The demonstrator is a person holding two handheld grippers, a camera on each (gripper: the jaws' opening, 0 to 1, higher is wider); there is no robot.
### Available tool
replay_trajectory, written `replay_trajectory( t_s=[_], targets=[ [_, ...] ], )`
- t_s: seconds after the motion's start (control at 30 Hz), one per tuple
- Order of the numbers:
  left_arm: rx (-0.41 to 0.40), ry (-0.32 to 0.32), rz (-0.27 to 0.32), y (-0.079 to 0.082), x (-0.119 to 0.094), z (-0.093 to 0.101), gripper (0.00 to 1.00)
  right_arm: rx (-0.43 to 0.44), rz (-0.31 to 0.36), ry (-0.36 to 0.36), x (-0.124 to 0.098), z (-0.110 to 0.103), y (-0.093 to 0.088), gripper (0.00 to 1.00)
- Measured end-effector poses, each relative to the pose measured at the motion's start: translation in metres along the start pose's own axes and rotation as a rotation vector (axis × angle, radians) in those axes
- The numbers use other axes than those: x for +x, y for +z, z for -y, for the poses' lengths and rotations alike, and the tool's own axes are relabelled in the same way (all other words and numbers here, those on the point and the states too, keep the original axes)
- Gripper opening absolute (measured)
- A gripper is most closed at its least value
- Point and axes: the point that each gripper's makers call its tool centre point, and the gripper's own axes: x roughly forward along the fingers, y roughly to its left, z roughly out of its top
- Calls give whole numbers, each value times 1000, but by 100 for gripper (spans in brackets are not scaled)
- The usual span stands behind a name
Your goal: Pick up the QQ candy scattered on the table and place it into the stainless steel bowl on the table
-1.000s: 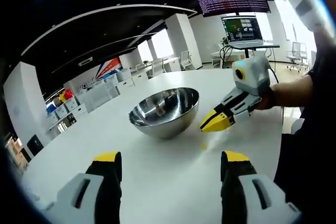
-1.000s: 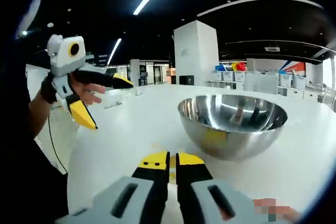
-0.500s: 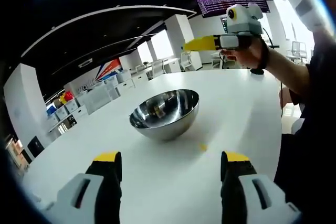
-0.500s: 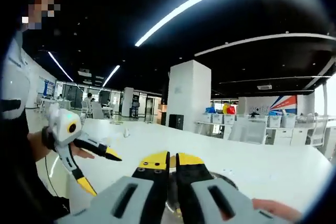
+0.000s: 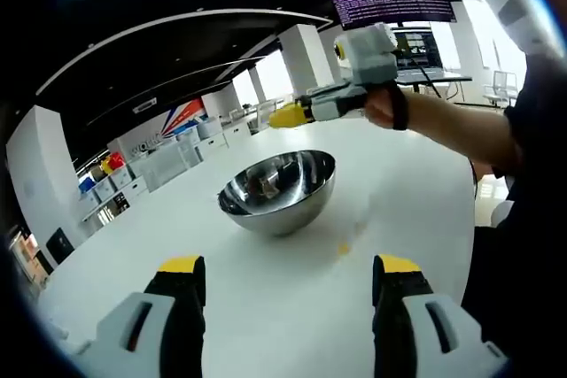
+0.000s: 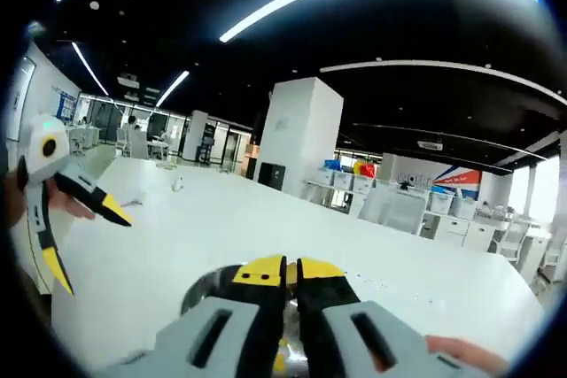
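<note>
White and broad, the bench point(image 5: 416, 183) runs back toward an open office with shelving and a lit monitor. At the left of the left gripper view, the left tool point(image 5: 288, 276) hovers low over the bench with its jaws spread wide and nothing between them. Just right of centre stands the stainless steel bowl point(image 5: 279, 190), with a few small shapes inside that may be candy or reflections. Right of it, one yellow QQ candy point(image 5: 344, 250) lies on the bare bench near the bowl's foot. Above the bowl's far rim hangs the right tool point(image 5: 285, 116), jaws nearly closed. In the right gripper view its tips sit over the bowl point(image 6: 205, 282); whether they pinch a candy I cannot tell. Judging by this, at least one piece is left to collect.
</note>
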Motion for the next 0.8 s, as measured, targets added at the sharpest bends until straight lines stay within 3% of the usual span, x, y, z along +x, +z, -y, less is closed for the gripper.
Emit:
replay_trajectory(
  t_s=[0.23, 0.6, 0.73, 0.8],
  targets=[
    [-6, 6, -3, -2, -1, -3, 77, -29, -72, 5, 9, -7, -33, 4],
    [-9, 3, -4, -4, 0, -2, 77, 20, -43, 3, 6, 0, -25, 7],
    [-11, 6, -5, -5, 0, -3, 77, 51, 1, -12, 4, 4, -19, 19],
    [-8, 4, -5, -5, 0, -3, 77, 54, -1, -14, 4, 5, -20, 17]
  ],
)
